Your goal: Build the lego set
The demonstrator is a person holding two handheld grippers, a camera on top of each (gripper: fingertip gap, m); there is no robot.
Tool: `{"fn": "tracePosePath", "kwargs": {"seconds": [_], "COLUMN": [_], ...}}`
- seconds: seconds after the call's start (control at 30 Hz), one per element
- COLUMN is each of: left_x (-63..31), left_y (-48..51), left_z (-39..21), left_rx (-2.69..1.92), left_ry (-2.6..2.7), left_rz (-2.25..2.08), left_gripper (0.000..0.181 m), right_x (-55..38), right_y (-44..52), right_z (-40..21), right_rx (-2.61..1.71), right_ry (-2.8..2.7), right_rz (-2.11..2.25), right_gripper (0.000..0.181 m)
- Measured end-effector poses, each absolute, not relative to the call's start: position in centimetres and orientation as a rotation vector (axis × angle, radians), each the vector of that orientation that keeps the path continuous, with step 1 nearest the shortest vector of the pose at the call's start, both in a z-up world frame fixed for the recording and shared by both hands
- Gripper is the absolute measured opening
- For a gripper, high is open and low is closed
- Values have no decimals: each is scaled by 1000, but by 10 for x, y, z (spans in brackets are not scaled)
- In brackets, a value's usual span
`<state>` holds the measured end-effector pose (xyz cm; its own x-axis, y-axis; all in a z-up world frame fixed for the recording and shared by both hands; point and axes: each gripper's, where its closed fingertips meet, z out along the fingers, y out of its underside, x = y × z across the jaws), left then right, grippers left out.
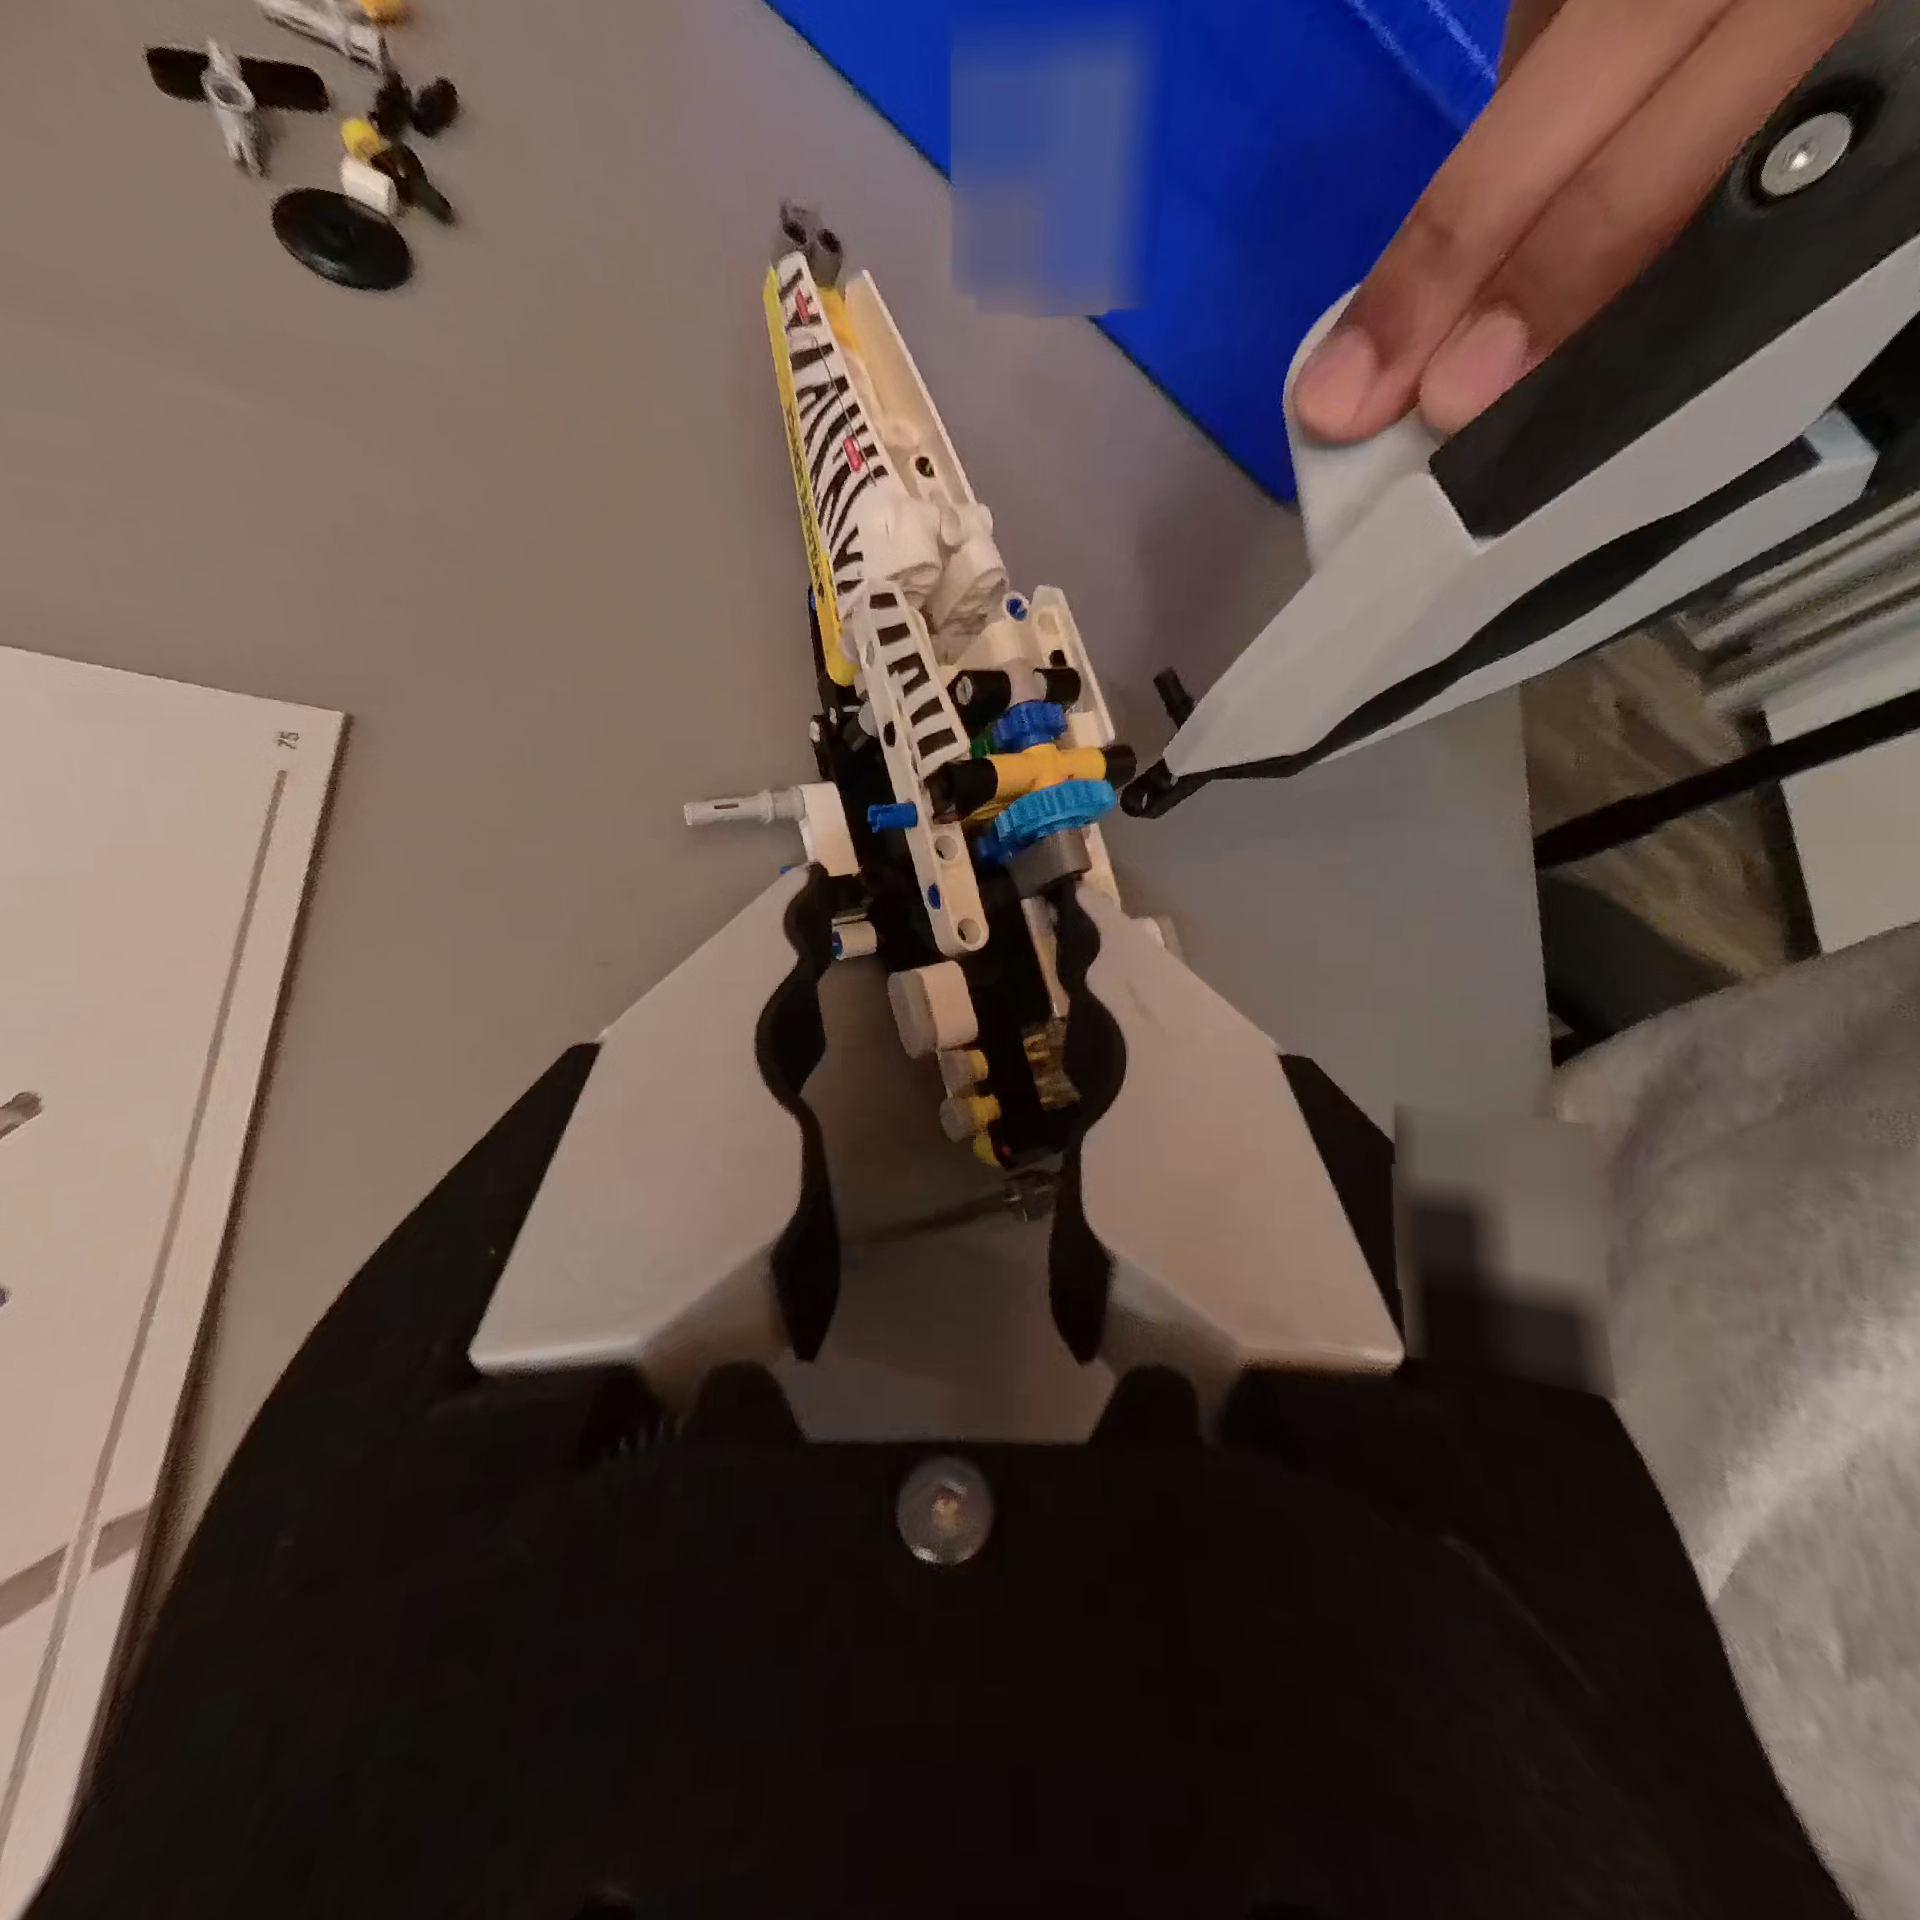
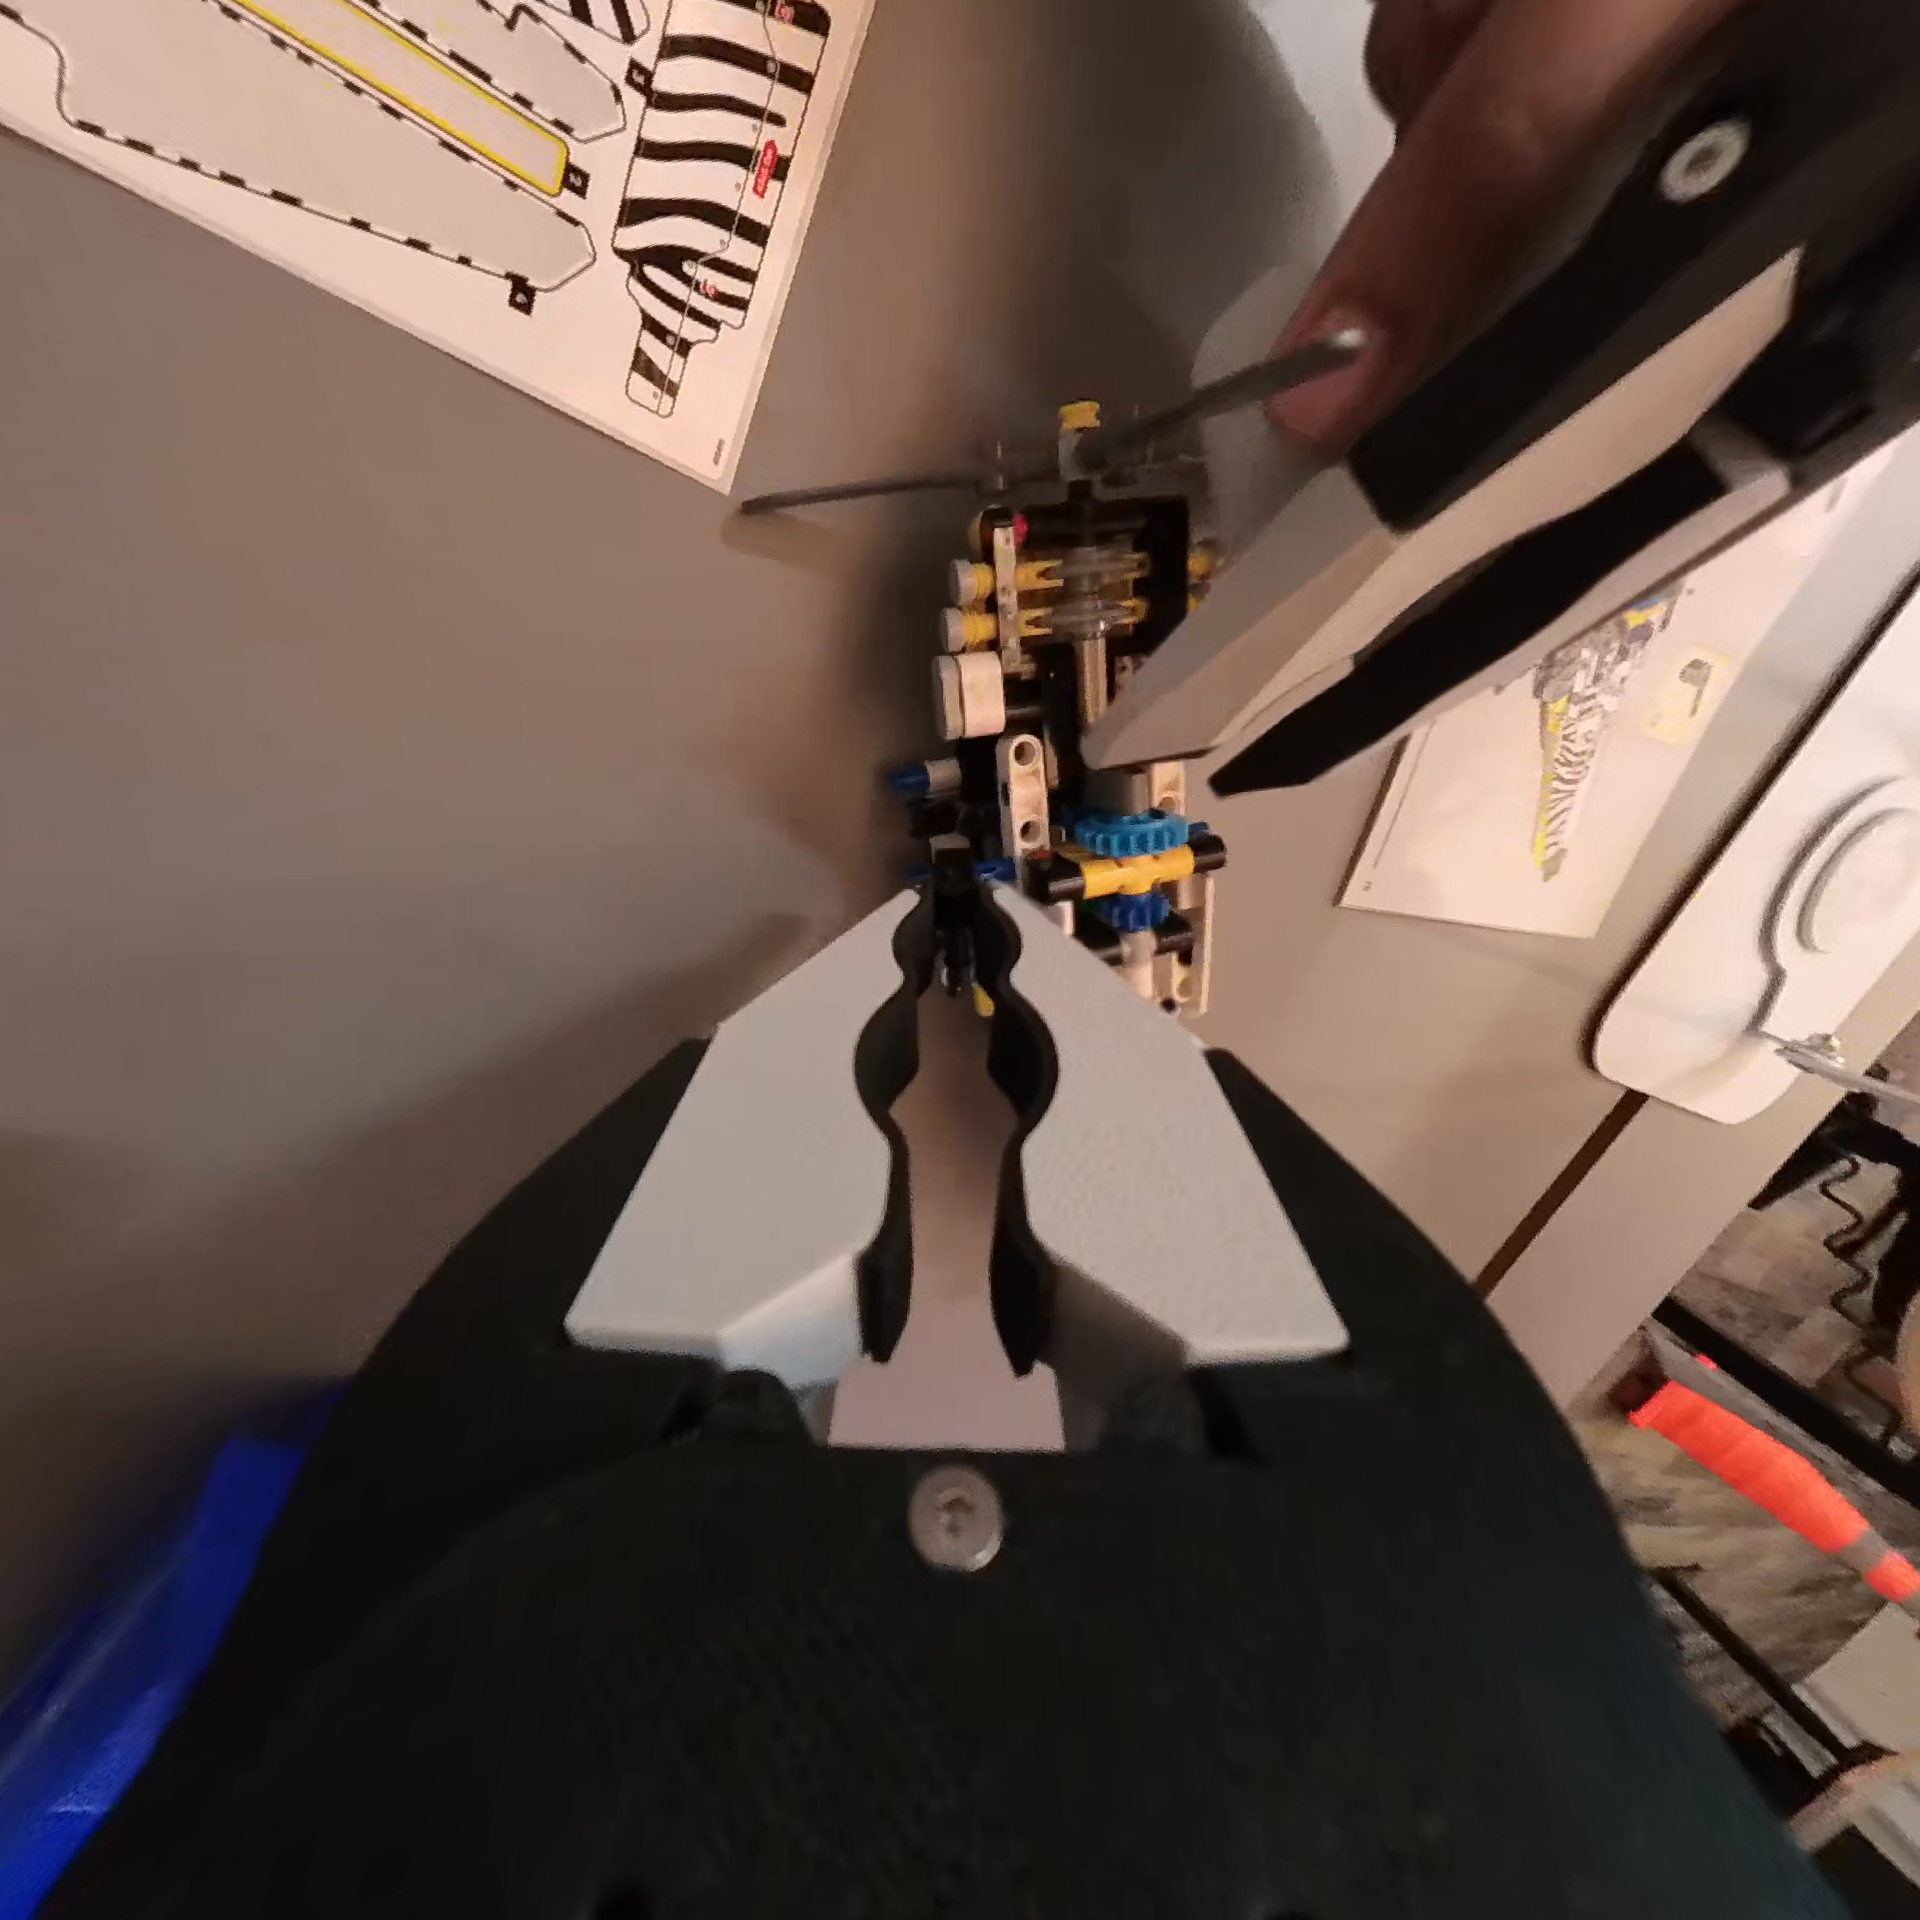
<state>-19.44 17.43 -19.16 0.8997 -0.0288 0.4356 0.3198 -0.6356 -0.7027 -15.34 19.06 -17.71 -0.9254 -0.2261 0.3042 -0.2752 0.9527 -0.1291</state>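
Note:
The lego model [image 1: 894, 488] is a long white, yellow and black body with zebra stripes and blue gears, lying over the grey table. My left gripper [image 1: 966, 914] is shut on the model's black rear end. It also shows in the right wrist view [image 2: 1164, 769], clamped on the model [image 2: 1081, 613]. My right gripper [image 2: 956, 894] is shut on a small black pin piece [image 2: 954, 914], with its tips at the model's side beside the blue gears. In the left wrist view the right gripper [image 1: 1169, 774] comes in from the upper right with the black piece [image 1: 1143, 798] touching or almost touching the gear area.
A blue bin [image 1: 1299, 208] stands behind the model. Loose lego parts [image 1: 343, 156] lie at the far left. The instruction booklet [image 1: 135, 1039] lies left. A sticker sheet [image 2: 468, 156] lies on the table. A white object [image 2: 1818, 883] is at the table edge. My left tips are roughly 30 cm from the white object [image 2: 1818, 883].

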Motion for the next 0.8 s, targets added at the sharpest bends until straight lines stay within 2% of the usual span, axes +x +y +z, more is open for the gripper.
{"fn": "tracePosePath", "kwargs": {"seconds": [0.33, 0.8], "left_x": [-193, -194], "left_y": [180, 186], "left_z": [-192, -193], "left_rx": [-2170, -2195], "left_ry": [-171, -94], "left_rz": [-644, -718], "left_gripper": [35, 34], "right_x": [-157, -159], "right_y": [198, 208], "right_z": [-179, -179], "right_rx": [500, 471], "right_ry": [-2894, -2977], "right_rz": [252, 310], "right_gripper": [4, 4]}}
